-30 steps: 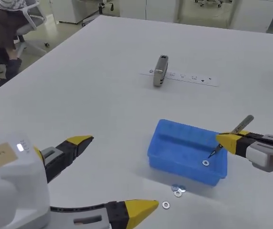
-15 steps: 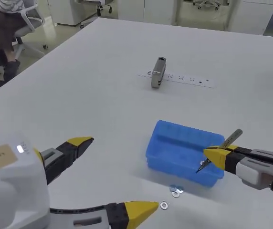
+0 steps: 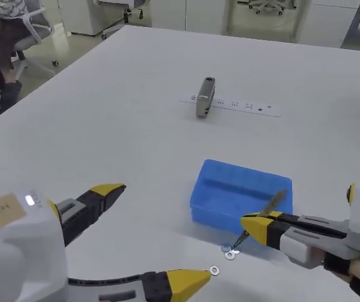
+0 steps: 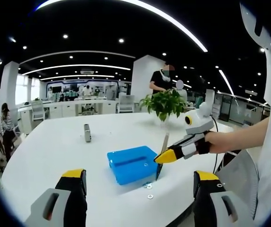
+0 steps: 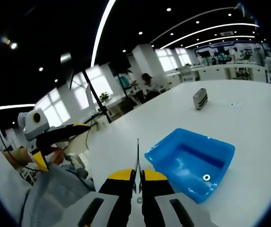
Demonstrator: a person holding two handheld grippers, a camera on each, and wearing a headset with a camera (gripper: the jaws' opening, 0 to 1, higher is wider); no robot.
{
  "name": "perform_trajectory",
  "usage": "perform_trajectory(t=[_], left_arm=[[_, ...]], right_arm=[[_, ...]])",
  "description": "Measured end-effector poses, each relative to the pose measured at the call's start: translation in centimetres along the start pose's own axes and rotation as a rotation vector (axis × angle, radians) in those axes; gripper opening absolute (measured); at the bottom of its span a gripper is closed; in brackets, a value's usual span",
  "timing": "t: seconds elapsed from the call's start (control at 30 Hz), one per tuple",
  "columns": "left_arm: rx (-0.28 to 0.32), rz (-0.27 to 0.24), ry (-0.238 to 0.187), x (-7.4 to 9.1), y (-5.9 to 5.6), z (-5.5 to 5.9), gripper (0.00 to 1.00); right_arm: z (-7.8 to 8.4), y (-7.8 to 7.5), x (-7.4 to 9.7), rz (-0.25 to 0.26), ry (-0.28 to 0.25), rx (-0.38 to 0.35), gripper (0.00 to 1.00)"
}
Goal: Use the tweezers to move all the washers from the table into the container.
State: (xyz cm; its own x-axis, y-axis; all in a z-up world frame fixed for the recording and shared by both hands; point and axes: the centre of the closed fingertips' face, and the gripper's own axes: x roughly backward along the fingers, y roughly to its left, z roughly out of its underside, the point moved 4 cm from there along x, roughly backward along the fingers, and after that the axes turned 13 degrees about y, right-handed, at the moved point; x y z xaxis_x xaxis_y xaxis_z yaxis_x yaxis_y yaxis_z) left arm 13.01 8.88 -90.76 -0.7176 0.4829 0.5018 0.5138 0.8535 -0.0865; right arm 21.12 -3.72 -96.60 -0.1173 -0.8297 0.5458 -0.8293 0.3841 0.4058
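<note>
Lower tweezers (image 3: 275, 202), pinched in right tool (image 3: 246, 222), toward 7 o'clock onto washers (image 3: 231, 253) just beside container (image 3: 240, 189); keep wide-spread left tool (image 3: 165, 230) clear.

Nothing here can be read. The small tan sticker (image 3: 4, 206) on the body of the left gripper (image 3: 162, 232), at the near left, carries faint marks, too small to make out. On the far side of the table, the white strip (image 3: 246, 106) shows a row of tiny dark marks, and these too are illegible.
</note>
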Motion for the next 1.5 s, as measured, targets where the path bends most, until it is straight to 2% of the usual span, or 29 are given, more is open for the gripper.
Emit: perform_trajectory(t=[0.13,0.4,0.8,0.97,1.0,1.1,1.13,1.23,1.27,1.3,1.4,1.5], left_arm=[[-0.008,0.01,-0.003,0.1,-0.2,-0.1,0.95],[-0.022,0.022,0.002,0.5,-0.6,0.1,0.95],[0.013,-0.001,-0.01,0.9,0.2,0.5,0.95],[0.02,-0.007,-0.012,0.8,0.3,0.6,0.94],[0.021,-0.011,-0.011,0.7,0.3,0.6,0.94],[0.019,-0.012,-0.003,0.6,0.3,0.7,0.93],[0.021,-0.009,-0.002,0.5,0.3,0.7,0.93],[0.019,-0.002,-0.005,0.4,0.2,0.7,0.94],[0.016,0.001,-0.003,0.4,0.1,0.7,0.94],[0.012,0.001,-0.001,0.3,0.1,0.6,0.93],[0.009,0.002,0.002,0.2,0.2,0.6,0.93],[0.011,0.004,0.0,0.1,0.2,0.5,0.93]], right_arm=[[0.9,0.2,-1.2,-0.017,0.02,-0.023,0.03],[2.4,-0.6,-2.9,-0.031,0.079,-0.025,0.03],[2.8,-0.9,-4.1,-0.04,0.121,-0.009,0.04],[2.9,-0.6,-4.3,-0.03,0.153,0.062,0.04],[2.9,-0.5,-4.3,-0.027,0.158,0.108,0.04],[3.0,0.1,-4.4,-0.031,0.17,0.17,0.04],[3.1,0.5,-4.5,-0.036,0.177,0.233,0.04],[3.5,1.3,-4.6,-0.043,0.2,0.308,0.05],[3.7,1.7,-4.6,-0.042,0.21,0.357,0.05],[4.0,1.9,-4.7,-0.033,0.221,0.393,0.05],[4.1,1.8,-4.7,0.037,0.242,0.527,0.03],[4.0,1.9,-4.9,0.03,0.248,0.521,0.02]])
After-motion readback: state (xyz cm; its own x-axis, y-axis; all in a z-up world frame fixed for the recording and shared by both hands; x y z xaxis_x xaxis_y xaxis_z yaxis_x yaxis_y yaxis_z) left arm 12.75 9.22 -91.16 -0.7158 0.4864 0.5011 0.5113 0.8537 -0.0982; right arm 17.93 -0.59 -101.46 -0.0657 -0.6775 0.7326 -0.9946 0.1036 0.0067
